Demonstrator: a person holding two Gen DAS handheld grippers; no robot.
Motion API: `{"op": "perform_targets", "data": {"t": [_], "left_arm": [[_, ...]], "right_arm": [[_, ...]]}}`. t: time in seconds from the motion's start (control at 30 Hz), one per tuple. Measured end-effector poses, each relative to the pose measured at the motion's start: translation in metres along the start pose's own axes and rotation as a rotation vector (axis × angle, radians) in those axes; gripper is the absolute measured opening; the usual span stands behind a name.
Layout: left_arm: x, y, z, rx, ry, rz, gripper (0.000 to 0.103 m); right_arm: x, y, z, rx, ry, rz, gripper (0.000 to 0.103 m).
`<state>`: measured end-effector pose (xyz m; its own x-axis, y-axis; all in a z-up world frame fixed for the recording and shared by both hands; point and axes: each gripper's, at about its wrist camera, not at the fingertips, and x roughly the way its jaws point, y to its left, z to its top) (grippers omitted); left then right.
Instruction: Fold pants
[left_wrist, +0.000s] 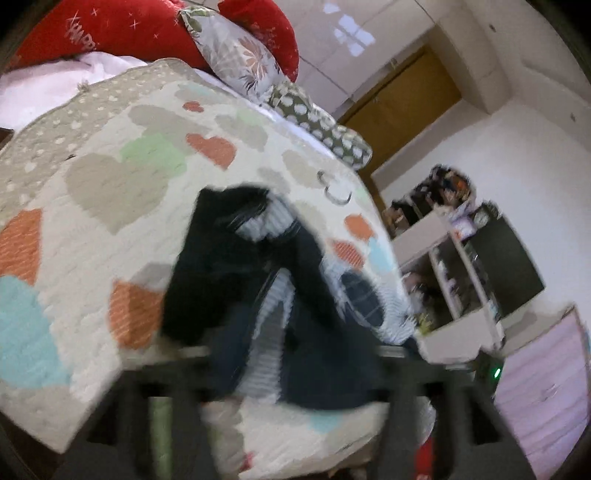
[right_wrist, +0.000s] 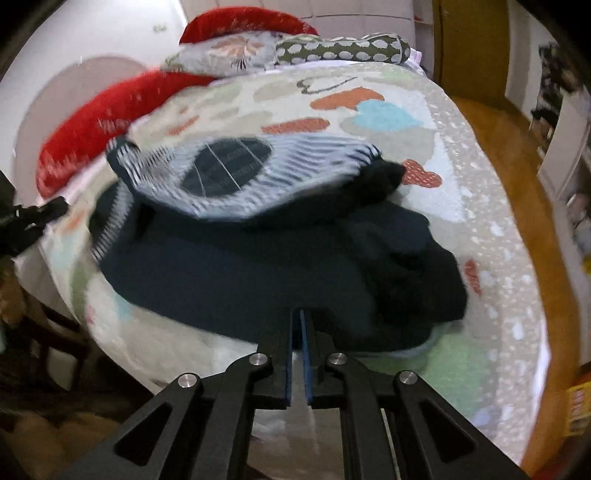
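Note:
Dark navy pants (right_wrist: 258, 273) lie crumpled on a heart-patterned quilt (right_wrist: 461, 221), with a blue-and-white striped garment (right_wrist: 258, 173) on top of them. My right gripper (right_wrist: 300, 317) is shut on the near edge of the pants. In the left wrist view the pants (left_wrist: 266, 295) hang in a bunch in front of the camera; the view is blurred. My left gripper (left_wrist: 291, 373) is at the near end of the pants, its fingers (left_wrist: 166, 373) wide apart.
Red pillows (right_wrist: 110, 110), a floral pillow (right_wrist: 229, 51) and a spotted bolster (right_wrist: 343, 50) lie at the head of the bed. A white shelf unit (left_wrist: 454, 280) and a pink drawer chest (left_wrist: 546, 391) stand beside the bed. The left gripper's black frame (right_wrist: 29, 221) shows at the left.

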<state>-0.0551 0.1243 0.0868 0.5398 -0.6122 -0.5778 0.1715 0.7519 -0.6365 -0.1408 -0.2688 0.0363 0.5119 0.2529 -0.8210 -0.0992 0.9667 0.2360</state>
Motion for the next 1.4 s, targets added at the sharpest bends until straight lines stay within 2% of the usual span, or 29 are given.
{"op": "perform_targets", "data": {"t": [0.03, 0.07, 0.1, 0.13, 0.2, 0.27, 0.33, 0.43, 0.5, 0.53, 0.57, 0.6, 0.63, 0.73, 0.9, 1.1, 1.2, 1.27, 1.33, 1.4], "left_arm": [[0.005, -0.004, 0.005, -0.012, -0.005, -0.006, 0.072], [0.012, -0.009, 0.011, -0.017, 0.002, -0.020, 0.073], [0.022, -0.015, 0.017, -0.019, 0.021, -0.030, 0.074], [0.030, -0.020, 0.021, -0.020, 0.040, -0.029, 0.075], [0.051, -0.028, 0.028, -0.015, 0.088, -0.007, 0.075], [0.069, -0.030, 0.034, -0.022, 0.129, 0.026, 0.076], [0.085, -0.027, 0.039, -0.046, 0.170, 0.056, 0.076], [0.106, -0.017, 0.048, -0.100, 0.225, 0.105, 0.076], [0.109, -0.012, 0.052, -0.117, 0.225, 0.140, 0.072], [0.110, -0.009, 0.054, -0.125, 0.220, 0.144, 0.045], [0.111, -0.006, 0.055, -0.134, 0.228, 0.138, 0.009], [0.113, -0.004, 0.055, -0.145, 0.244, 0.125, 0.005], [0.109, -0.001, 0.054, -0.156, 0.232, 0.117, 0.005], [0.093, -0.005, 0.052, -0.125, 0.166, 0.122, 0.005], [0.055, -0.020, 0.045, -0.106, 0.083, 0.059, 0.005], [0.018, -0.016, 0.010, -0.131, 0.052, 0.004, 0.005], [0.016, 0.003, -0.017, -0.165, 0.072, 0.025, 0.005], [0.024, 0.019, -0.033, -0.192, 0.097, 0.067, 0.006], [0.036, 0.036, -0.047, -0.224, 0.129, 0.141, 0.006], [0.047, 0.050, -0.056, -0.272, 0.153, 0.145, 0.006]], "right_arm": [[0.000, 0.000, 0.002, 0.018, -0.006, 0.023, 0.023], [0.002, -0.002, 0.007, 0.067, -0.009, 0.094, 0.034], [0.004, -0.005, 0.011, 0.119, -0.010, 0.164, 0.058], [0.007, -0.010, 0.014, 0.185, -0.014, 0.247, 0.070], [0.015, -0.022, 0.022, 0.350, -0.017, 0.427, 0.071], [0.022, -0.032, 0.030, 0.460, -0.023, 0.494, 0.071], [0.028, -0.039, 0.041, 0.526, -0.033, 0.486, 0.071], [0.034, -0.046, 0.055, 0.567, -0.046, 0.411, 0.071], [0.041, -0.052, 0.061, 0.614, -0.050, 0.355, 0.071], [0.044, -0.055, 0.065, 0.629, -0.052, 0.332, 0.064], [0.046, -0.057, 0.067, 0.639, -0.053, 0.314, 0.054], [0.048, -0.058, 0.069, 0.644, -0.042, 0.283, 0.027], [0.051, -0.059, 0.071, 0.642, -0.030, 0.270, 0.010], [0.046, -0.052, 0.070, 0.611, -0.053, 0.255, 0.005], [0.016, -0.039, 0.066, 0.517, -0.118, 0.239, 0.005], [-0.013, -0.021, 0.044, 0.426, -0.152, 0.240, 0.004], [-0.016, -0.018, 0.018, 0.415, -0.136, 0.232, 0.004], [-0.010, -0.021, 0.002, 0.421, -0.110, 0.216, 0.004], [-0.001, -0.028, -0.014, 0.444, -0.084, 0.178, 0.004], [0.008, -0.037, -0.025, 0.466, -0.067, 0.133, 0.004]]}}
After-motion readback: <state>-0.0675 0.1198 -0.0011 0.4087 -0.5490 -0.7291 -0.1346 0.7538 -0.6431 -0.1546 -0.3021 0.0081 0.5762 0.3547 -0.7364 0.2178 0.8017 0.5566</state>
